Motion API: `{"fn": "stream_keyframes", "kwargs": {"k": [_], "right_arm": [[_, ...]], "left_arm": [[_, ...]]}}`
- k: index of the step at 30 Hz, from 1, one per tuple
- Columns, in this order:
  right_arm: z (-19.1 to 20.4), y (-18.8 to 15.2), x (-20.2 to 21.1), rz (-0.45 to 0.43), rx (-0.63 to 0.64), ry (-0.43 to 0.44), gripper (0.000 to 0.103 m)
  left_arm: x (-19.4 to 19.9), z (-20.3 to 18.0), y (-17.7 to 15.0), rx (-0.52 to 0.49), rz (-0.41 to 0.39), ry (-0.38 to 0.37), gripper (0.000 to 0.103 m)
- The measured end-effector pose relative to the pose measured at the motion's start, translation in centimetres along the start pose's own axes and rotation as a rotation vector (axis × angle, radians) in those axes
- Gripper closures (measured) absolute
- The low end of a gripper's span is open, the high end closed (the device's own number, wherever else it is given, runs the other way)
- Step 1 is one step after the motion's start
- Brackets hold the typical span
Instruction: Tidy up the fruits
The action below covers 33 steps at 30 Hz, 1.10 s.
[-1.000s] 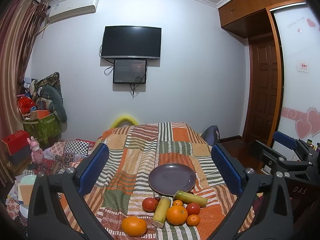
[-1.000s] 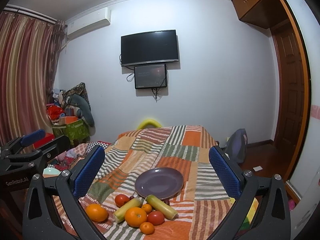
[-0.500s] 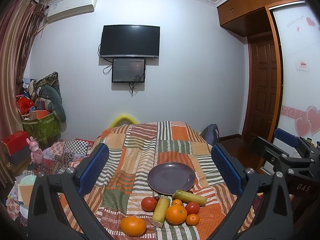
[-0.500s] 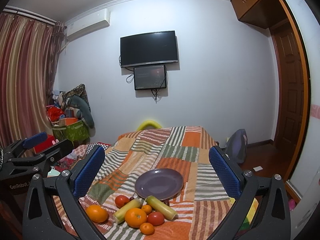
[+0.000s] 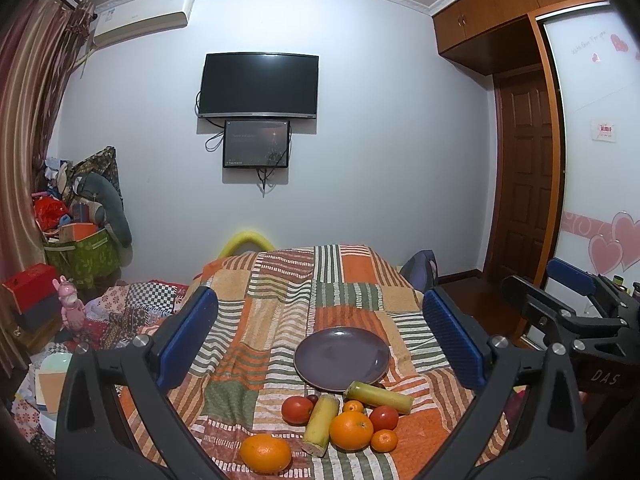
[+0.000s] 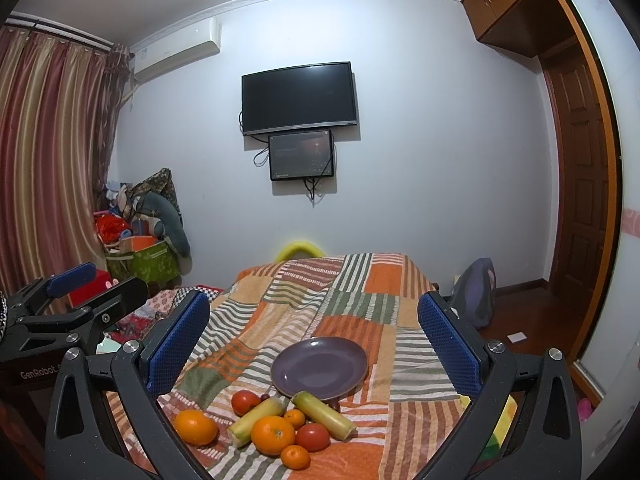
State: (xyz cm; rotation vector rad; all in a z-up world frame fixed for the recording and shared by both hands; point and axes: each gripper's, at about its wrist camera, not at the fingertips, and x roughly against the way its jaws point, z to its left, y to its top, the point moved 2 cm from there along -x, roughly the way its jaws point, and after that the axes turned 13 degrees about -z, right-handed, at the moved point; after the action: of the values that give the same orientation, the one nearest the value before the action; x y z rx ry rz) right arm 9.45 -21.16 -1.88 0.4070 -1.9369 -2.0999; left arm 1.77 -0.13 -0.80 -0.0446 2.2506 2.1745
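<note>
Well ahead of both grippers (image 5: pixel 320 332), fruits (image 5: pixel 344 424)

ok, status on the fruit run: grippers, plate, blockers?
Left gripper and right gripper both open, empty, above the bed. Purple plate empty; fruit pile untouched in front of it. Nothing in the way.
</note>
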Motion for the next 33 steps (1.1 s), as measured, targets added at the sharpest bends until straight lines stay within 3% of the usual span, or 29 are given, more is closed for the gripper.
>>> {"fn": "stream_keyframes", "kwargs": {"k": [24,28,33], "right_arm": [[-0.1,-0.6,-0.6,0.030,0.010,0.009,0.000],[0.0,-1.2,-1.0,0.044,0.020,0.012,0.000],[-0.3,-2.1,-1.5,0.072,0.033,0.017,0.004]], "left_arm": [[0.0,0.1,-0.3,0.016,-0.003,-0.020,0.000],[-0.5,0.4,-0.6,0.012,0.020,-0.031,0.017],[-1.9,1.4,-1.9,0.016,0.095,-0.026,0.027]]}}
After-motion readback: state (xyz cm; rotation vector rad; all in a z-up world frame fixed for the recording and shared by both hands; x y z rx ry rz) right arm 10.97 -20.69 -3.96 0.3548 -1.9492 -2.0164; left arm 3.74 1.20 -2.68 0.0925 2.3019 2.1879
